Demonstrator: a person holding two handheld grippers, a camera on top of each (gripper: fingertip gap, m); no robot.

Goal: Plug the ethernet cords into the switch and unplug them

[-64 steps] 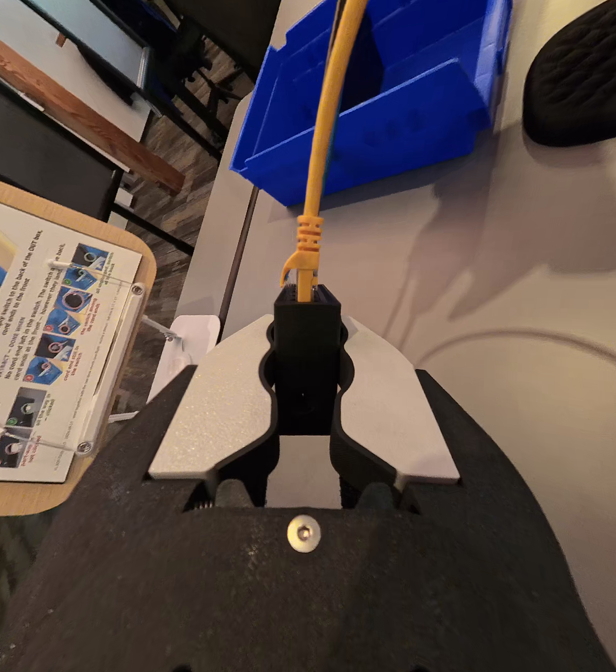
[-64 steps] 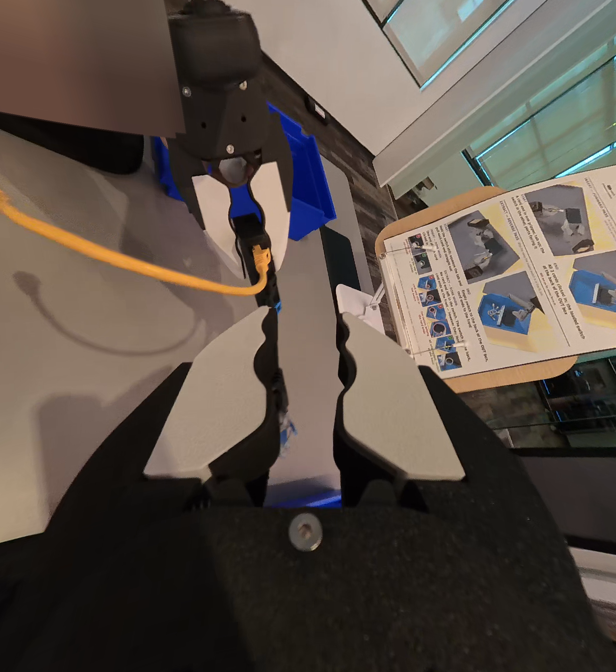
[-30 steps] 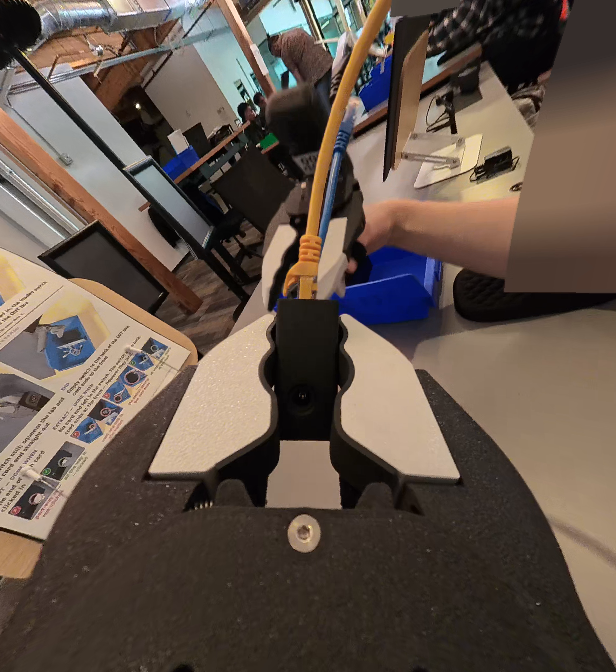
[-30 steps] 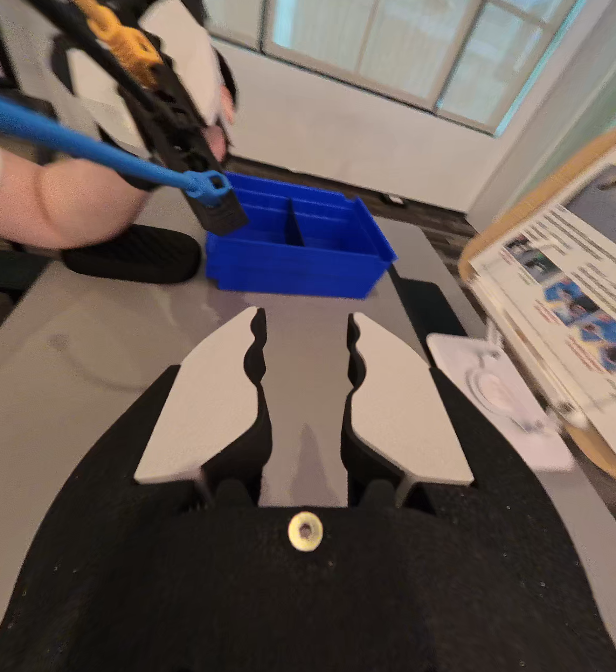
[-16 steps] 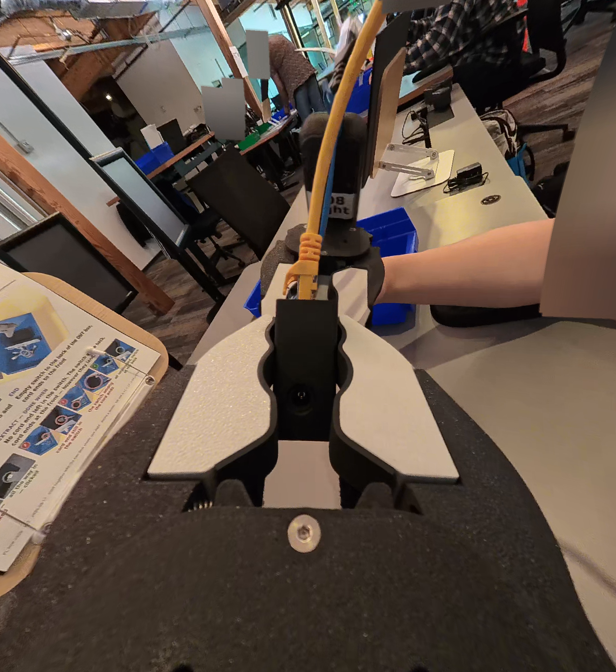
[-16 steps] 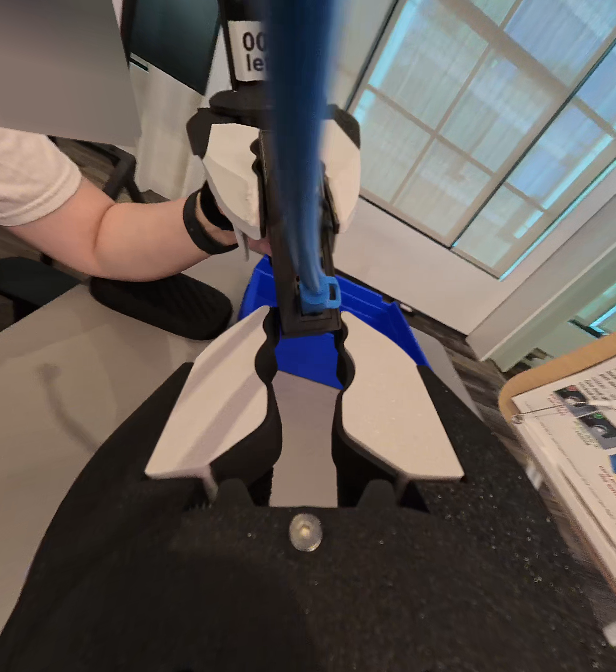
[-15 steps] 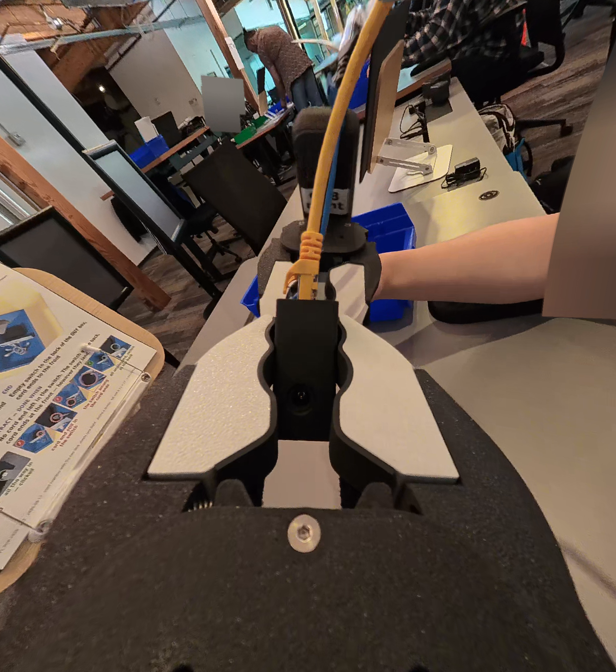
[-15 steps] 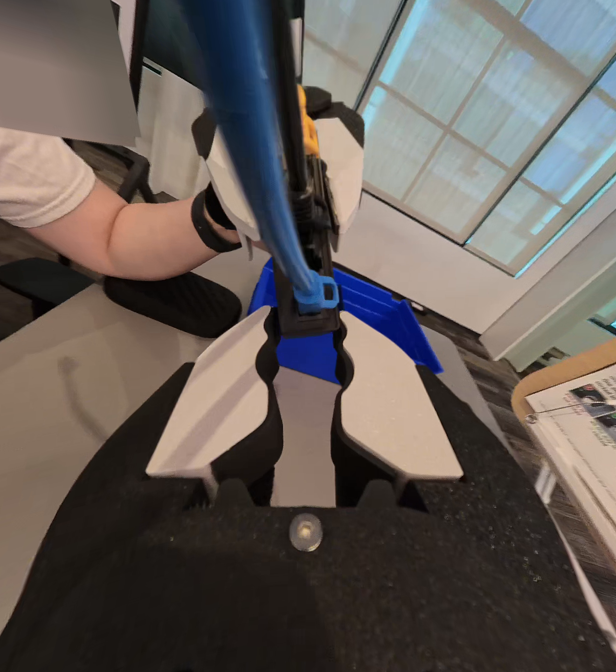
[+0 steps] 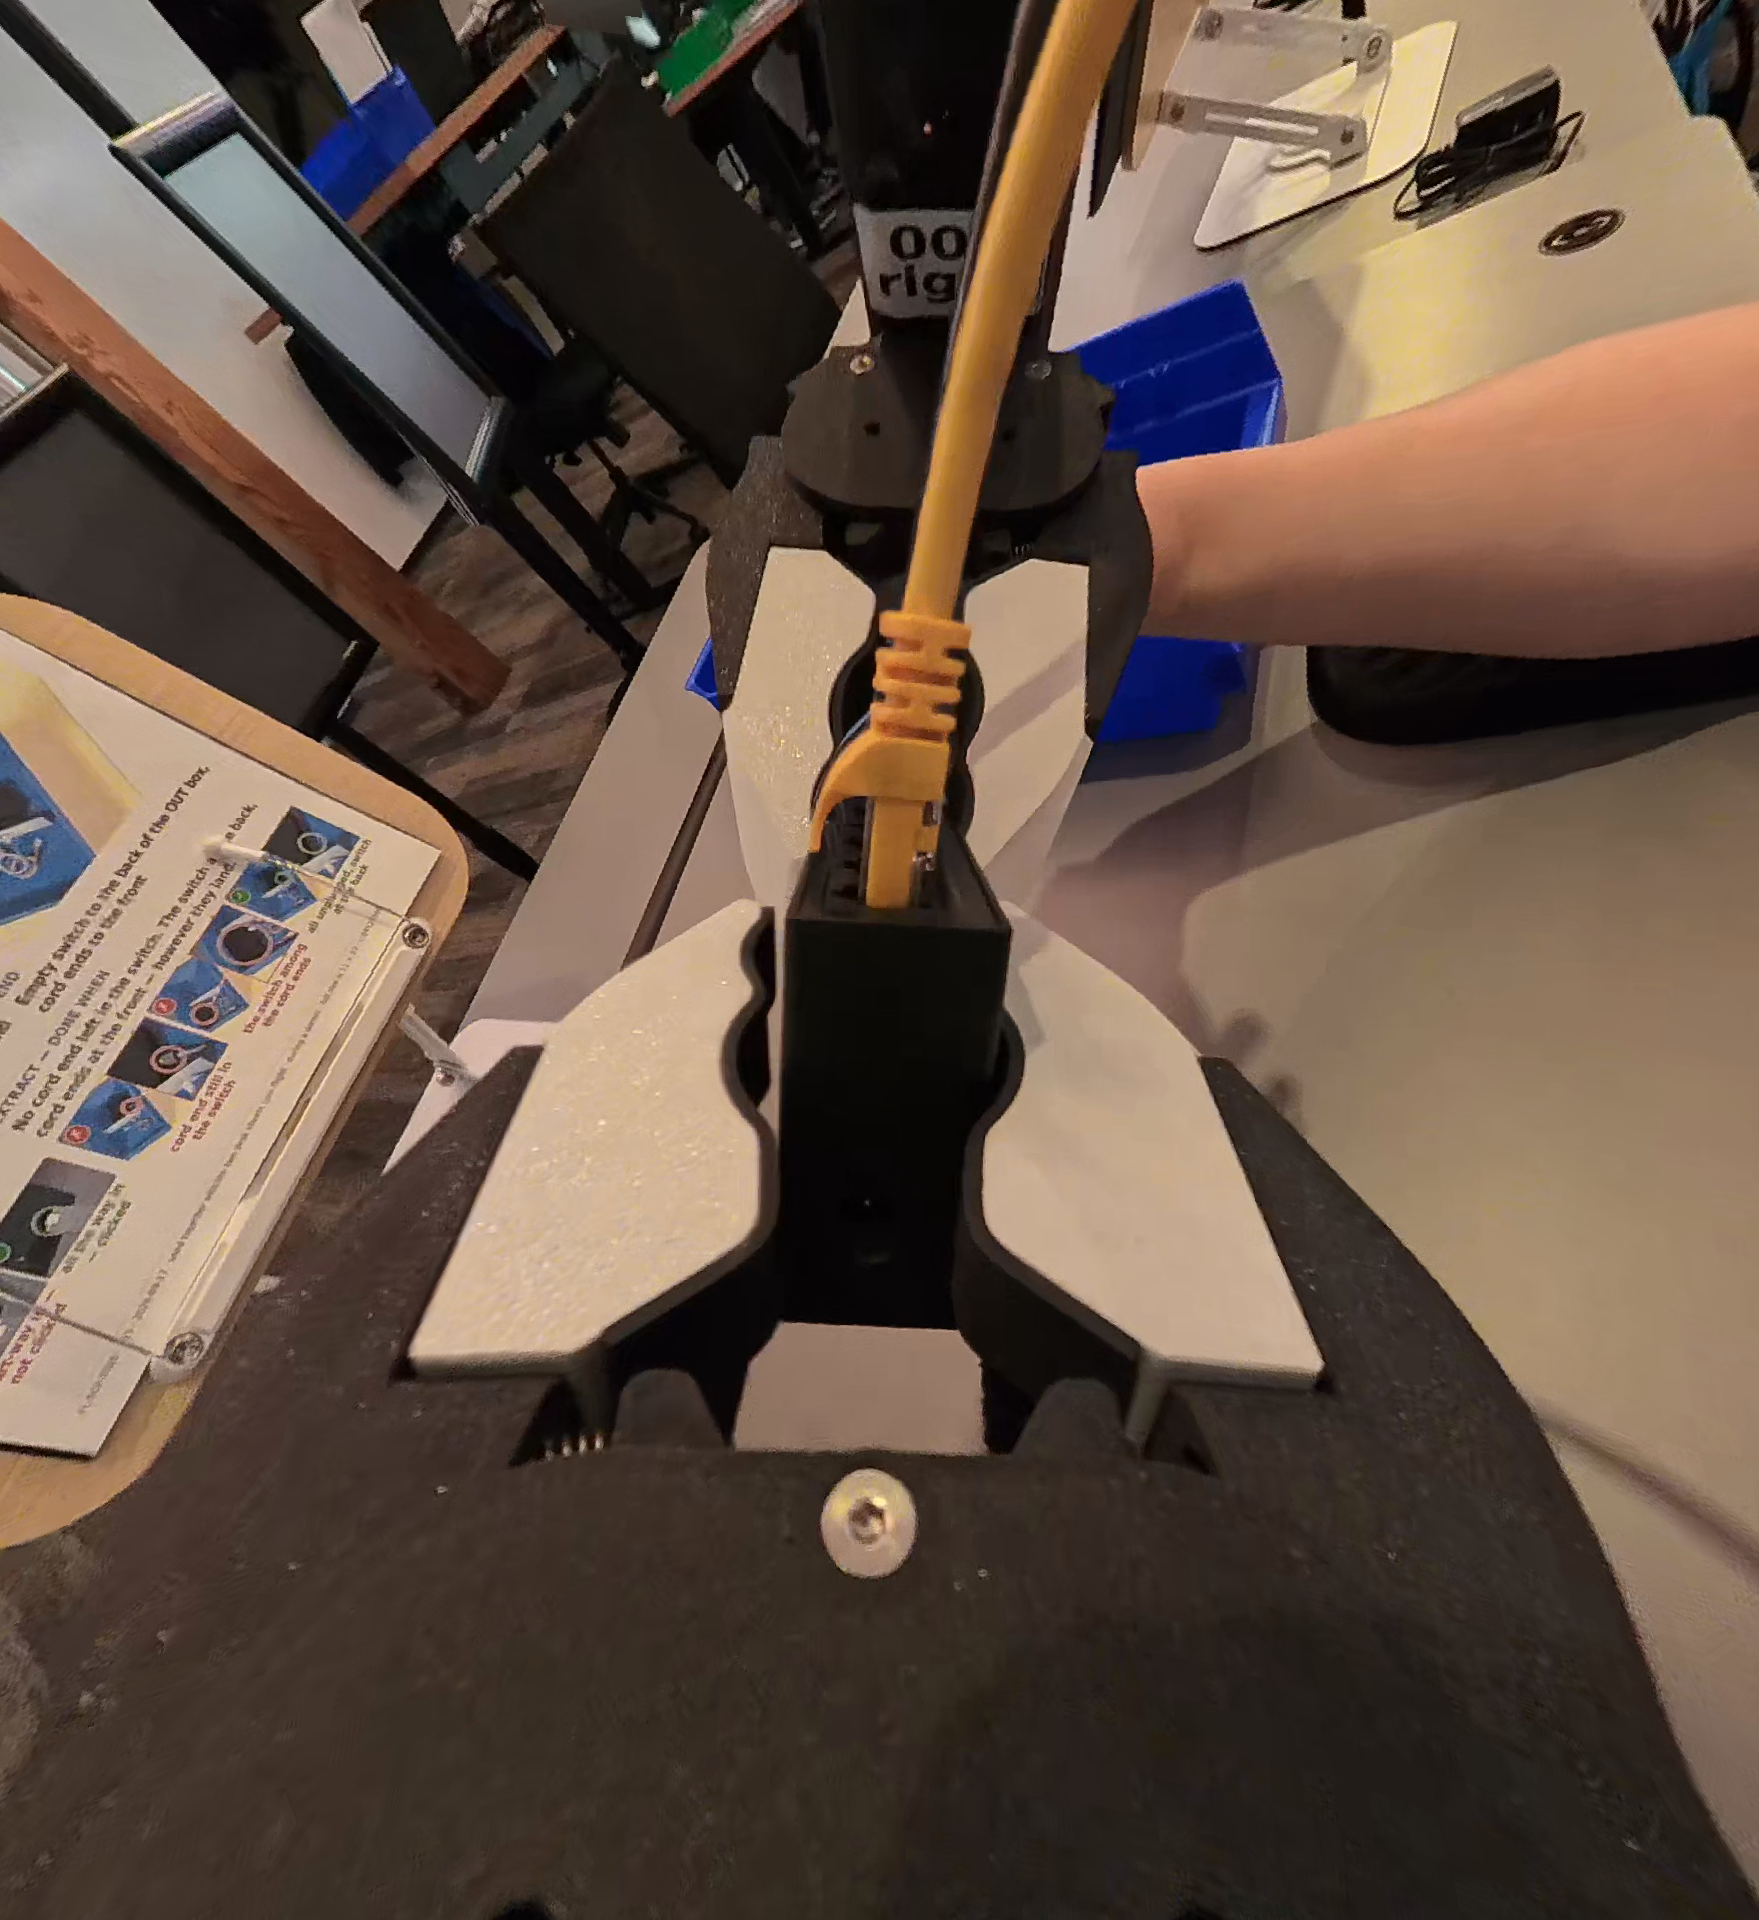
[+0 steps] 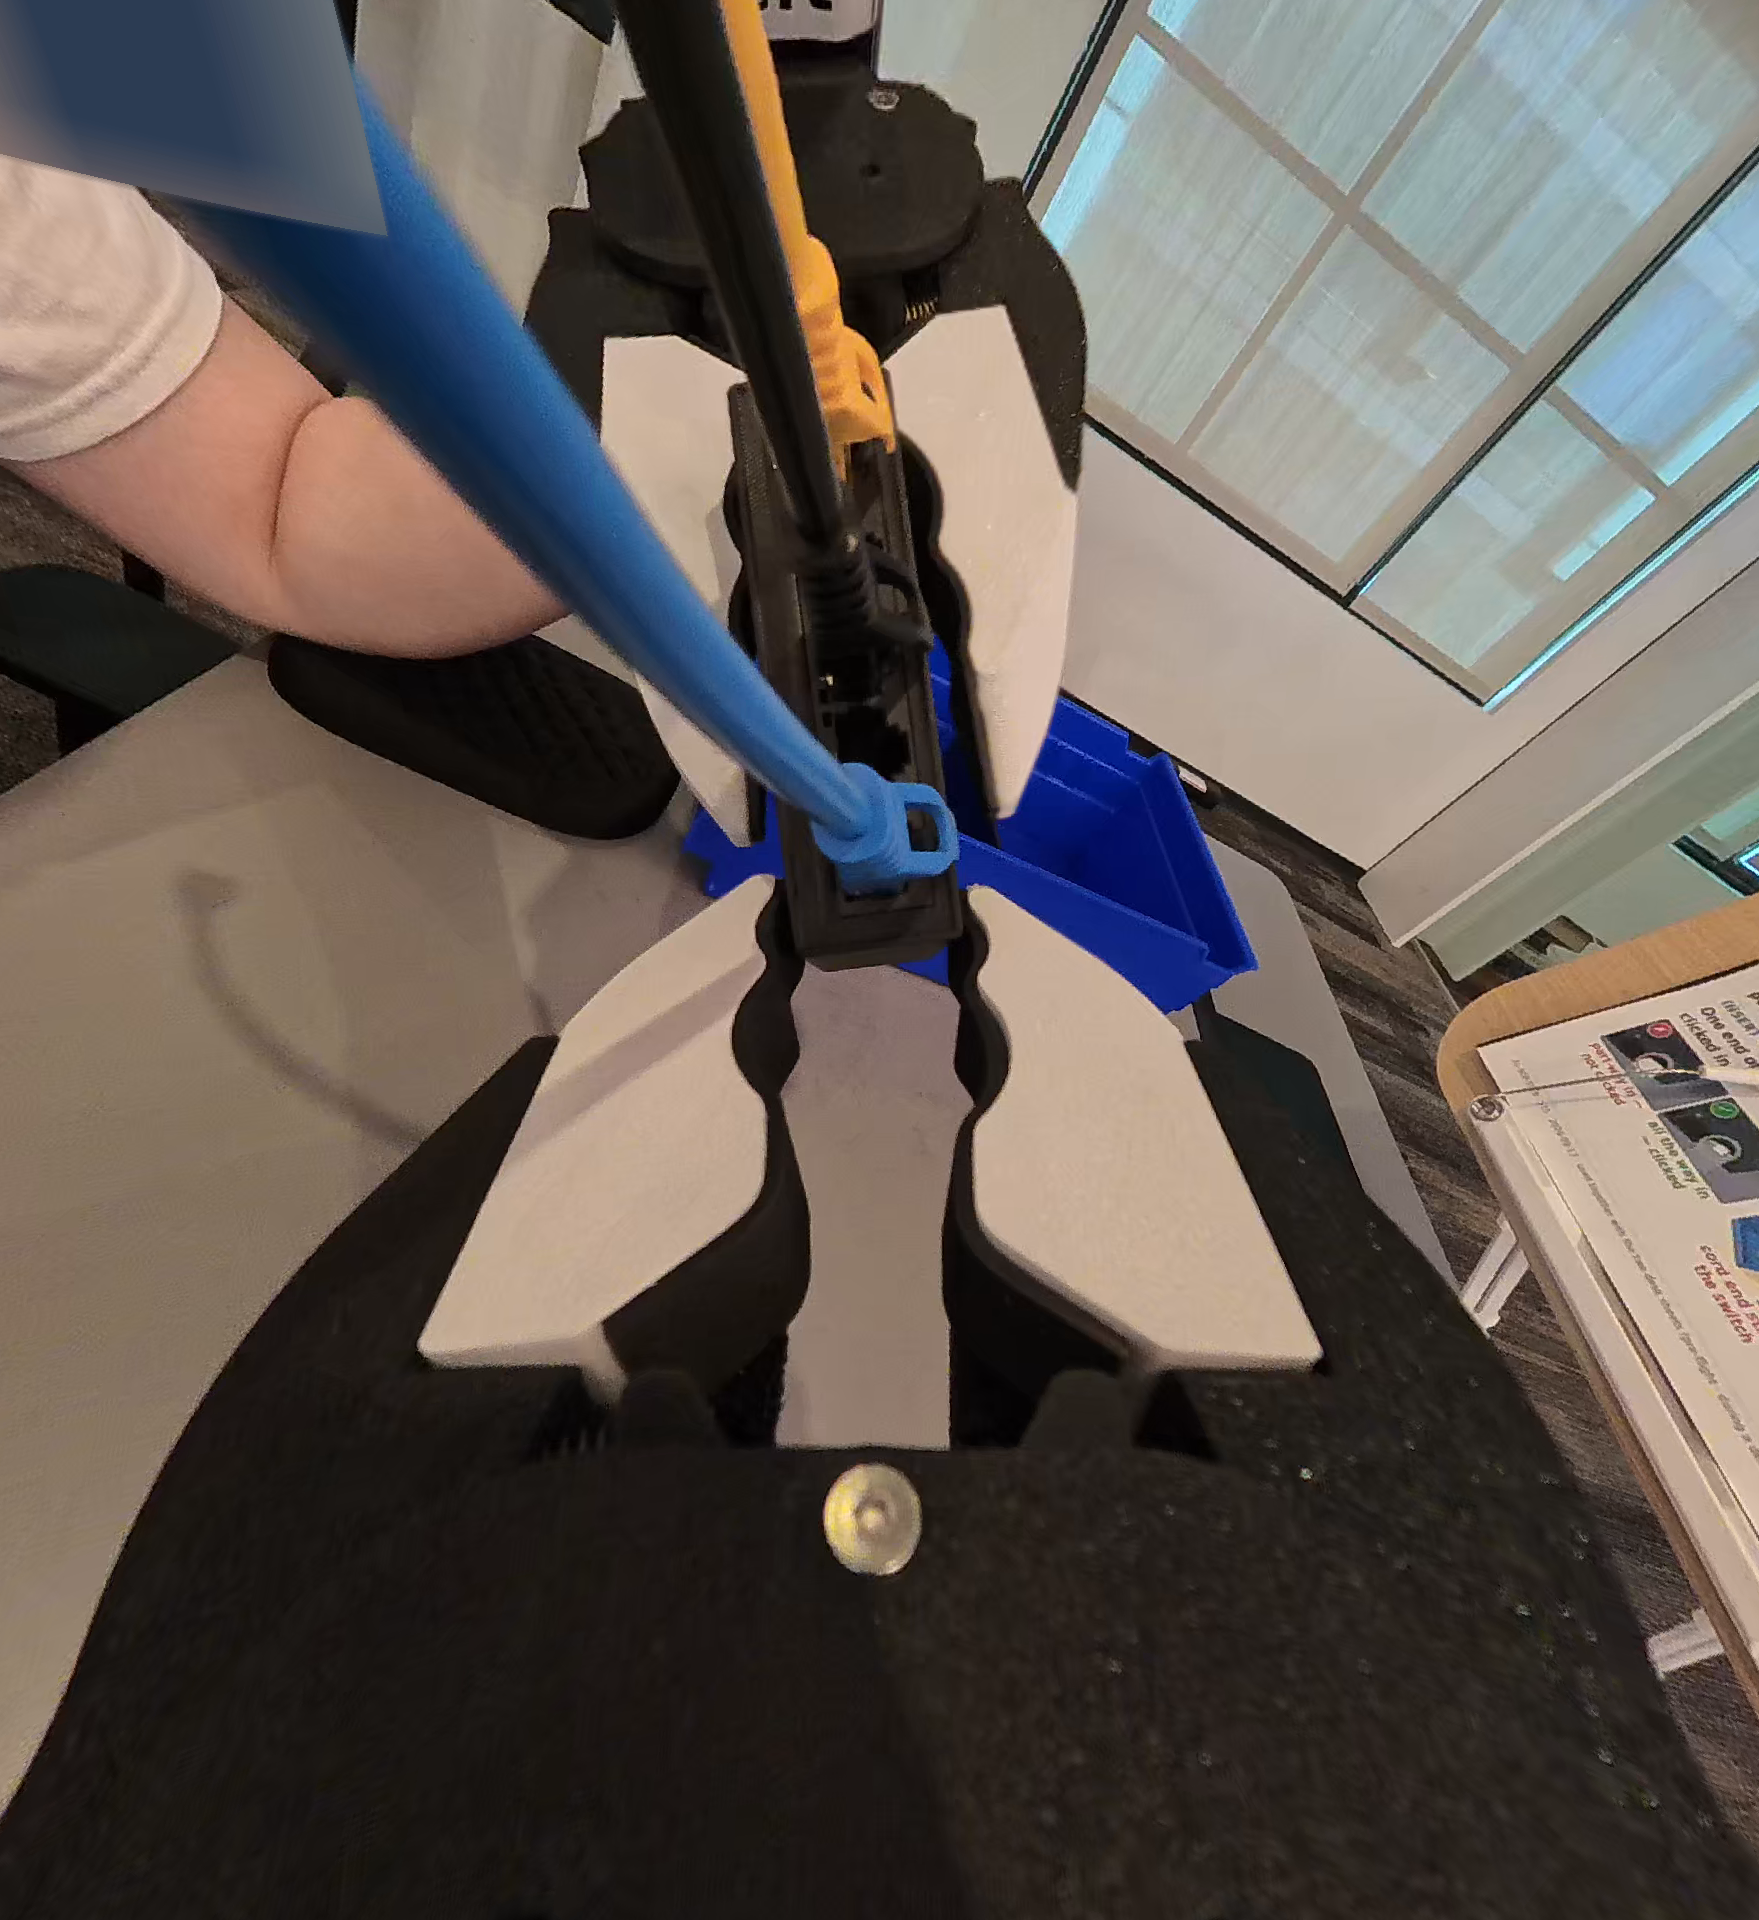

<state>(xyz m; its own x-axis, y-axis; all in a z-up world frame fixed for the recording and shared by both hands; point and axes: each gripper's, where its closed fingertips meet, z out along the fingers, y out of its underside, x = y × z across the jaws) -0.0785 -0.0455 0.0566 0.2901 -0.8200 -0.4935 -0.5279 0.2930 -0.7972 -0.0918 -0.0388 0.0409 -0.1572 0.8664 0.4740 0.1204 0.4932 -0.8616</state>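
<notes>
Clamped on the black switch (image 9: 896,1049), the left claw (image 9: 890,935) holds it end-on above the grey bench (image 9: 1477,987), and a yellow cord (image 9: 968,416) is plugged into the switch's far face, its boot arching up and out of view. Just beyond, the right claw (image 9: 906,707) faces back, a person's forearm (image 9: 1477,520) behind it, with a blue bin (image 9: 1197,416) on the bench and an instruction sheet (image 9: 127,1039) on a wooden board at left. From the right wrist view, the right claw (image 10: 875,935) stands parted, its white fingers (image 10: 646,1122) flanking the near end of the switch (image 10: 875,831); whether they touch it cannot be told. A blue cord (image 10: 542,468) sits in the nearest port, a black cord (image 10: 771,312) farther along, and the yellow cord (image 10: 833,343) at the far end, where the left claw (image 10: 854,520) grips the switch over the blue bin (image 10: 1114,862).
</notes>
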